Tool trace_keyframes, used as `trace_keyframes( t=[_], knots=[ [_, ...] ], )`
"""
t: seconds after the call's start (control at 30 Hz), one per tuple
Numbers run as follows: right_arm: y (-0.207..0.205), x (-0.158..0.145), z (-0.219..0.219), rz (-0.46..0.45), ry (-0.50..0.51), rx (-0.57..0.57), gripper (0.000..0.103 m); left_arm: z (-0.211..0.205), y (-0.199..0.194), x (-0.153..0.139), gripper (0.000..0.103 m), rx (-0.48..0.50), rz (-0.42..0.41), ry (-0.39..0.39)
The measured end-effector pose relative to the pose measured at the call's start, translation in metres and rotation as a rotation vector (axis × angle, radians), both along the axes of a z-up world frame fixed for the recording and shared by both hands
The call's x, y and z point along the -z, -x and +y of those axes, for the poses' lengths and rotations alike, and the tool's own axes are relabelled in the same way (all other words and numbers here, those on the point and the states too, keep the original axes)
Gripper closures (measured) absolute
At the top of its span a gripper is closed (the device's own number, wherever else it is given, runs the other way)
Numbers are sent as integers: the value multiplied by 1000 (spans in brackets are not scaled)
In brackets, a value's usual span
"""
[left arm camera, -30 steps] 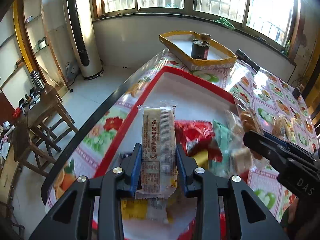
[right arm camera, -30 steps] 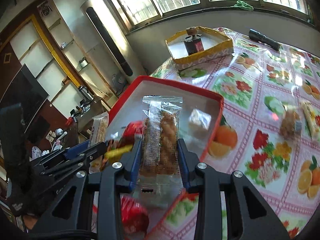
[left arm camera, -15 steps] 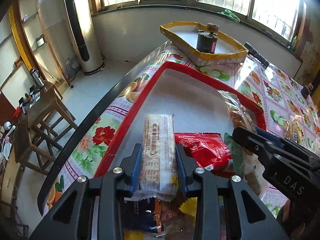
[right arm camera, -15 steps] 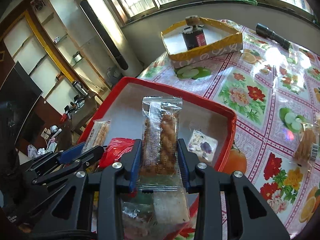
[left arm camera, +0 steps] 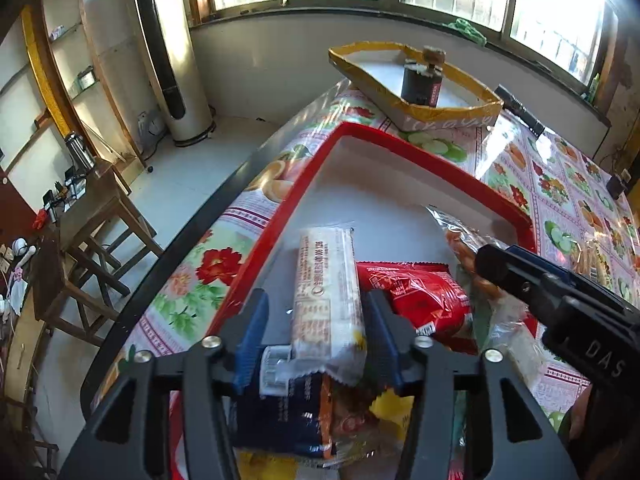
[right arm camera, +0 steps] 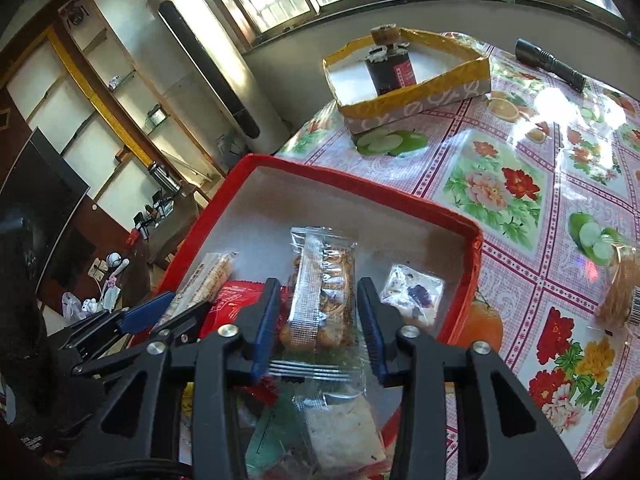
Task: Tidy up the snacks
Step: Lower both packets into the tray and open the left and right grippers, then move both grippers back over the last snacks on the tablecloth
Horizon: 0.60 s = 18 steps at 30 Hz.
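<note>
A red-rimmed tray (left arm camera: pixel 404 142) (right arm camera: pixel 352 176) holds several snack packs. My left gripper (left arm camera: pixel 316 306) is open, its jaws spread on either side of a long white cracker pack (left arm camera: pixel 326 288) that lies in the tray. My right gripper (right arm camera: pixel 320 294) is open too, its jaws apart from a clear pack of fried twists (right arm camera: pixel 324 280) lying between them. A red pack (left arm camera: pixel 416 296) lies between the two snacks. A small clear candy pack (right arm camera: pixel 412 292) lies at the tray's right side.
A yellow-rimmed box (right arm camera: pixel 416 92) with a dark jar (right arm camera: pixel 390 66) stands beyond the tray. A black flashlight (right arm camera: pixel 548 64) lies far right. Loose snacks (right arm camera: pixel 618 292) lie on the flowered tablecloth right of the tray. The table edge (left arm camera: pixel 192 232) drops to the floor on the left.
Both grippers have opened and let go of their packs, which now lie in the tray. Both grippers came lower and closer to the tray over the last second.
</note>
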State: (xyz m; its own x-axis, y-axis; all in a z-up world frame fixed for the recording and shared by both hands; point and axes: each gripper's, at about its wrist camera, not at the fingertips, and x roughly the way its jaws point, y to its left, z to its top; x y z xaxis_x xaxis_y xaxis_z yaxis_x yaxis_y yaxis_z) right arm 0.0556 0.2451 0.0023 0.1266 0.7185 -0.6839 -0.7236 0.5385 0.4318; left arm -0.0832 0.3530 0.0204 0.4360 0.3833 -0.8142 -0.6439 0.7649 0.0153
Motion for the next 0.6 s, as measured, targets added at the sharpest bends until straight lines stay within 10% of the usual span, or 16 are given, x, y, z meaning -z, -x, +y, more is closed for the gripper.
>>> trace_keyframes(
  t=[0.6],
  knots=[
    [-15, -9, -128, 17, -60, 218, 48, -56, 0, -29, 39, 75, -52, -64]
  ],
)
